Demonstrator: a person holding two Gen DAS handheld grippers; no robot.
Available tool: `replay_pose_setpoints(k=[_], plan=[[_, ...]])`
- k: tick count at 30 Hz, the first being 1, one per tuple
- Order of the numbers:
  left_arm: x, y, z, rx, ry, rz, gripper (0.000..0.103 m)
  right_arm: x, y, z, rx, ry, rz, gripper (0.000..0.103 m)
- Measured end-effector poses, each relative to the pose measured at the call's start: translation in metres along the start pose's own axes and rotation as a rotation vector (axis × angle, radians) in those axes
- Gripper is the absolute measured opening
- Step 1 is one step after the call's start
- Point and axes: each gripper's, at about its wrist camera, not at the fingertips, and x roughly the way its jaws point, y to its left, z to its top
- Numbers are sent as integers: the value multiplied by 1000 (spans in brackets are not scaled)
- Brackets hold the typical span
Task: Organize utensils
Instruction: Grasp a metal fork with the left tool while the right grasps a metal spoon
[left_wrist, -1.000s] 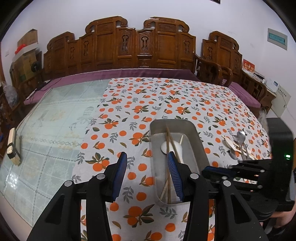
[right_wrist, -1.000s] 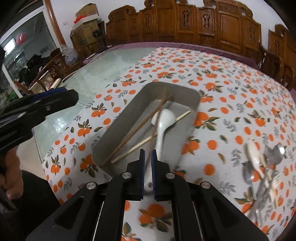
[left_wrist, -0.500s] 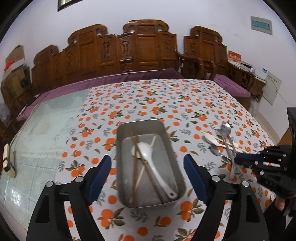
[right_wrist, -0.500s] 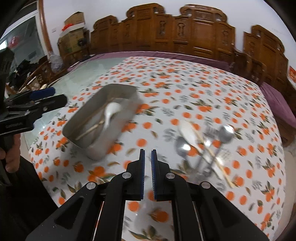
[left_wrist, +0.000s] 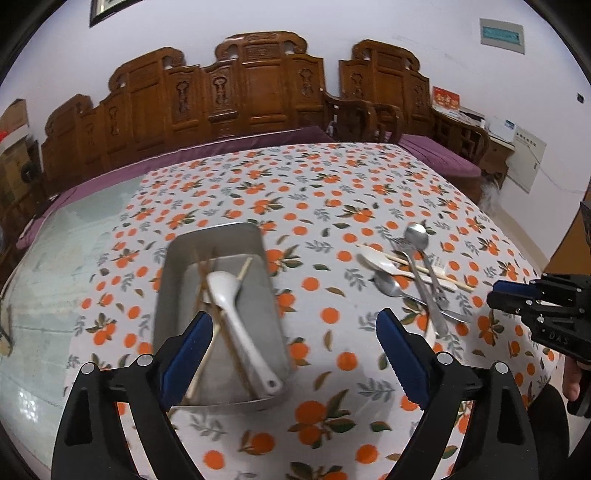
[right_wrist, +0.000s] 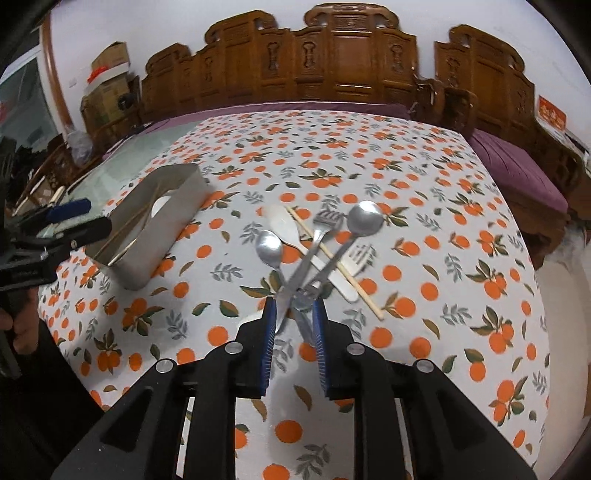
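Metal tray (left_wrist: 218, 321) at 9 o'clock on desk (right_wrist: 424, 206), already holding white spoon (left_wrist: 236, 314). Crossed utensil pile (right_wrist: 317, 243) at centre. Right gripper (right_wrist: 294, 317) half open around the crossing handles: risk of pinching two together. Left gripper (left_wrist: 295, 332) wide open, empty.

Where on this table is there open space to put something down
Bare cloth lies between the metal tray and the utensil pile, and beyond both toward the wooden bench. The pile itself is crowded, and the right gripper is there.
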Motion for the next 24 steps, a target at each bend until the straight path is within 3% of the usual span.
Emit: replay_pose_setpoints(k=[10, 14, 18, 24], plan=[[17, -44, -2, 63, 41, -64, 86, 8, -17, -5, 24, 5, -10, 22], [17, -58, 3, 86, 26, -74, 86, 21, -29, 1, 51, 2, -9, 32], [29, -69, 10, 109, 35, -77, 86, 39, -53, 15, 98, -17, -35, 32], [67, -90, 23, 113, 77, -114, 70, 64, -87, 33, 196, -43, -41, 32]])
